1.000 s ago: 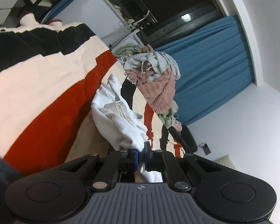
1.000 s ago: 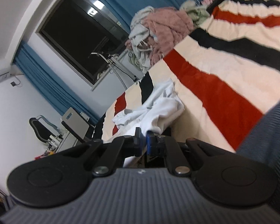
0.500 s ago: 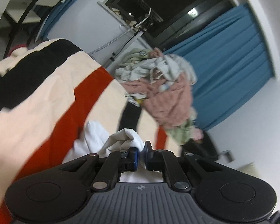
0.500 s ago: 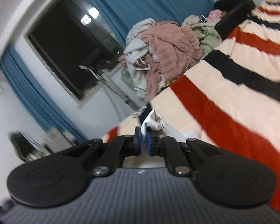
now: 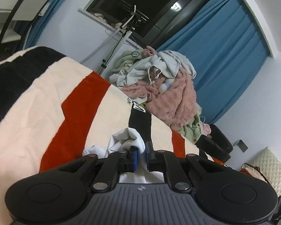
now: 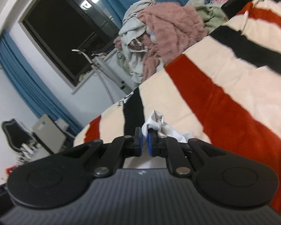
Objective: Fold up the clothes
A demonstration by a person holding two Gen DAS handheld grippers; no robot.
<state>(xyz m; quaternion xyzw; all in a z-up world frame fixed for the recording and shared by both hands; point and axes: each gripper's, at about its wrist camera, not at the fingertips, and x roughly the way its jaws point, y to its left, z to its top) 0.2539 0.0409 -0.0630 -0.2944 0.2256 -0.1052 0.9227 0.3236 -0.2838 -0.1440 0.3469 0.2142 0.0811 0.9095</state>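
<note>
Left gripper (image 5: 141,152) clamped on white garment (image 5: 125,138); right gripper (image 6: 144,142) likewise pinching bunched white cloth. Garment over striped blanket (image 5: 46,101), just in front of its black stripe. Laundry pile (image 5: 168,93) beyond blanket's far edge, under dark window (image 5: 148,7).

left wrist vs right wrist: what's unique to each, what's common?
Left wrist only: a quilted cream cushion at lower right and the left claw shut on the white garment.
Right wrist only: a black chair and grey panel at lower left, and the right claw shut on the same garment.
Both: striped blanket, pink-and-grey clothes pile, dark window, blue curtains.
</note>
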